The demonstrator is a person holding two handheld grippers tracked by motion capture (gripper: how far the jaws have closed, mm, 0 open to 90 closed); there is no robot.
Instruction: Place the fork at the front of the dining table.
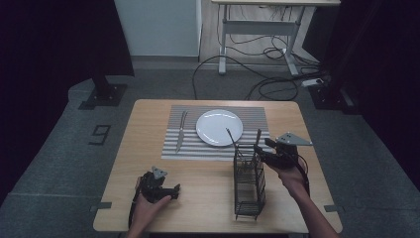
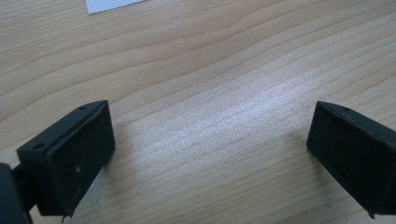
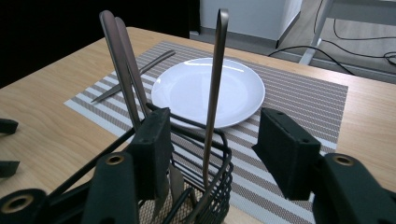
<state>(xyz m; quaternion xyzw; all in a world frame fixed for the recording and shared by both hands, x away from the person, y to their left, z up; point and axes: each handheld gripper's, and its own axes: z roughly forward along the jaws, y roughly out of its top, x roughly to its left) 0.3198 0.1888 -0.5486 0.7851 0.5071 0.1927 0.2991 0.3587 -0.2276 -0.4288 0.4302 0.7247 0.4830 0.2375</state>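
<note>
A black wire cutlery basket (image 1: 249, 183) stands right of the table's middle, with several utensil handles sticking up out of it. My right gripper (image 1: 261, 148) is at the basket's far top corner. In the right gripper view its jaws (image 3: 212, 140) stand apart on either side of one upright metal handle (image 3: 215, 84), and neither pad touches it. Two more handles (image 3: 122, 65) lean just outside the left jaw. My left gripper (image 1: 171, 191) rests on the table near the front left, open (image 2: 210, 154) over bare wood with nothing between its fingers.
A striped placemat (image 1: 252, 116) lies at the table's far side with a white plate (image 1: 219, 127) on it and a utensil (image 1: 181, 130) left of the plate. Behind the table, a desk frame (image 1: 257, 25) and cables (image 1: 267, 82) are on the floor.
</note>
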